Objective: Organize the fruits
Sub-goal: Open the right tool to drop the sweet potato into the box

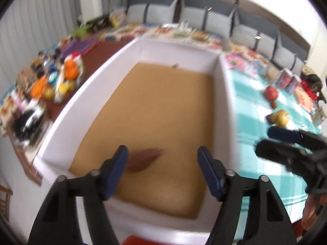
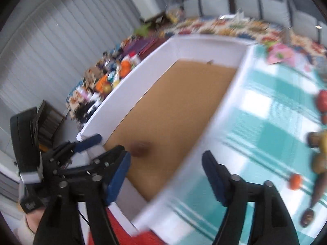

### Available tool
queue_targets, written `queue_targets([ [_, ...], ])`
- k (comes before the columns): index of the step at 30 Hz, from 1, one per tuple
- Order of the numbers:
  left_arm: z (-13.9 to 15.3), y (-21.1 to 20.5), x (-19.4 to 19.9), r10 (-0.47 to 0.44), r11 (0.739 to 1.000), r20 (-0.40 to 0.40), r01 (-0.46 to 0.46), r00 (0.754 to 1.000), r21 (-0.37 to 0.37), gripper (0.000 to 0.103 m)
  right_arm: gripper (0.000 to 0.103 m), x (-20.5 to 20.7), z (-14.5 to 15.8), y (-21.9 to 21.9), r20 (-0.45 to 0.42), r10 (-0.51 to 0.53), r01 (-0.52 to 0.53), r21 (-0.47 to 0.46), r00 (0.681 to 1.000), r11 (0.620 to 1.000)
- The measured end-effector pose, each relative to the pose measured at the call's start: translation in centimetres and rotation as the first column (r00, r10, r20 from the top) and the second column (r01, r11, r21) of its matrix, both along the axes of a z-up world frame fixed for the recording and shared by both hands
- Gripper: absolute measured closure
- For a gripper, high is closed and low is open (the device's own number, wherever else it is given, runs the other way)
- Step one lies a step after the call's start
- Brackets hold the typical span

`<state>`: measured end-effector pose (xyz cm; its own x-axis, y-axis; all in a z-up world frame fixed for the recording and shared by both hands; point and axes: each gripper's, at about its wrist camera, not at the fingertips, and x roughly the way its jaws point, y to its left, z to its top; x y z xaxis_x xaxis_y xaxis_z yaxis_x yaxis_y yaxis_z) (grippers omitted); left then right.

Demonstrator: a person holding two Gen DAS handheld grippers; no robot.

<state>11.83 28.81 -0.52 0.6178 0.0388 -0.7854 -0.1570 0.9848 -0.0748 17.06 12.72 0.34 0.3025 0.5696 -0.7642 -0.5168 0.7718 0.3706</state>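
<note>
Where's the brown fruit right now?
The brown fruit lies on the box's tan floor near its front end, just beyond the open left gripper.

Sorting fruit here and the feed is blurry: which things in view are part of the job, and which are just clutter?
Job:
- white box with a brown floor
- brown fruit inside it, blurred
- loose fruits on the teal checked cloth
- left gripper and right gripper, both open and empty

Lying about:
- clutter pile left of the box
- patterned books behind the box
- grey cushions

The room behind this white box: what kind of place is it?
Probably a home living room: cushioned seating along the wall, a checked tablecloth with loose fruit, and household clutter beside the white box.
</note>
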Motion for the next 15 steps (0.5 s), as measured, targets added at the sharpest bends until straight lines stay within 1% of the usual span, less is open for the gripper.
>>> queue_targets([
  [2, 0.2, -2.4, 1.1, -0.064, 0.998, 0.031, 0.064, 0.997, -0.014, 0.027, 0.019, -0.8, 0.4, -4.3, 0.061, -0.061, 0.063, -0.021, 0.996, 0.998],
  [3, 0.1, -3.6, 1.8, -0.089, 0.996, 0.031, 0.089, 0.996, -0.007, 0.027, 0.019, -1.1, 0.4, -6.3, 0.089, -0.088, 0.091, -0.039, 0.992, 0.995],
  [6, -0.6, -6.8, 4.0, -0.115, 0.992, 0.050, 0.112, 0.992, 0.062, 0.027, 0.018, -2.8, -0.9, -13.6, 0.171, -0.180, 0.201, -0.116, 0.969, 0.973],
  [7, -1.3, -7.9, 4.9, -0.121, 0.990, 0.031, 0.118, 0.992, 0.081, 0.027, 0.018, -3.4, -1.7, -16.2, 0.193, -0.209, 0.239, -0.146, 0.959, 0.960],
  [9, -2.5, -9.3, 6.2, -0.122, 0.988, -0.024, 0.123, 0.992, 0.089, 0.027, 0.018, -4.6, -3.4, -21.8, 0.255, -0.273, 0.331, -0.219, 0.927, 0.918],
  [11, -3.4, -10.6, 7.0, -0.125, 0.983, -0.070, 0.134, 0.990, 0.127, 0.027, 0.018, -5.5, -4.8, -26.6, 0.283, -0.328, 0.403, -0.273, 0.902, 0.874],
  [13, -3.6, -11.5, 6.8, -0.123, 0.975, -0.083, 0.136, 0.989, 0.175, 0.027, 0.018, -6.2, -6.3, -31.2, 0.300, -0.392, 0.476, -0.300, 0.870, 0.827],
  [14, -3.7, -11.7, 6.7, -0.117, 0.974, -0.089, 0.132, 0.989, 0.183, 0.027, 0.018, -6.6, -7.2, -33.5, 0.307, -0.429, 0.515, -0.306, 0.850, 0.801],
  [15, -3.9, -11.7, 6.5, -0.109, 0.977, -0.097, 0.125, 0.989, 0.175, 0.027, 0.018, -6.6, -7.8, -34.9, 0.308, -0.454, 0.539, -0.308, 0.836, 0.784],
])
